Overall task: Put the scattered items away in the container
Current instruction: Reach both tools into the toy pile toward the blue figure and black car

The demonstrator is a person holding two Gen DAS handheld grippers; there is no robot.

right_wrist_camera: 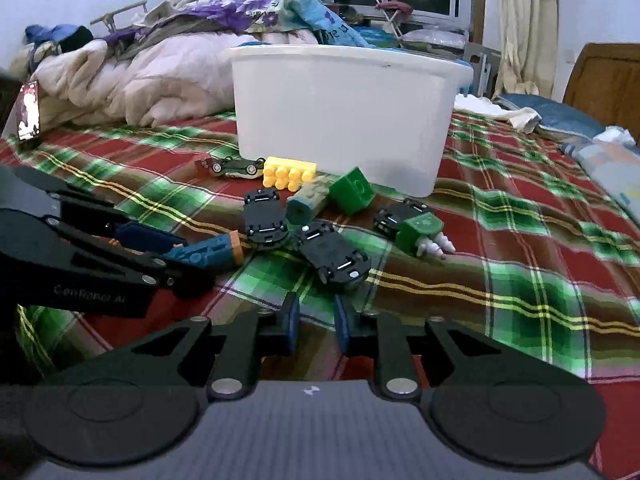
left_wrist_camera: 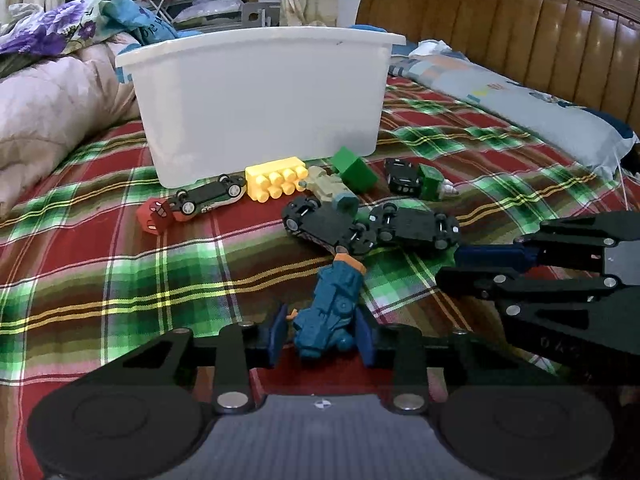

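A white plastic bin [left_wrist_camera: 260, 100] [right_wrist_camera: 340, 112] stands on the plaid bed. Toys lie in front of it: a yellow brick [left_wrist_camera: 274, 178] [right_wrist_camera: 289, 172], a green cube [left_wrist_camera: 354, 170] [right_wrist_camera: 352, 191], a beige figure [left_wrist_camera: 329, 188], overturned black cars [left_wrist_camera: 328, 226] [right_wrist_camera: 334, 256], a red piece [left_wrist_camera: 154, 216]. My left gripper [left_wrist_camera: 322, 330] [right_wrist_camera: 176, 252] has its fingers on both sides of a blue toy robot [left_wrist_camera: 332, 308] [right_wrist_camera: 208, 254] lying on the bed. My right gripper [right_wrist_camera: 316, 320] [left_wrist_camera: 472, 266] is open and empty, just in front of a black car.
A crumpled pink quilt [left_wrist_camera: 48, 108] lies left of the bin. Pillows [left_wrist_camera: 532, 112] and a wooden headboard [left_wrist_camera: 500, 20] are to the right. A green block with a white figure [right_wrist_camera: 424, 234] lies right of the cars. A phone [right_wrist_camera: 29, 116] stands at the far left.
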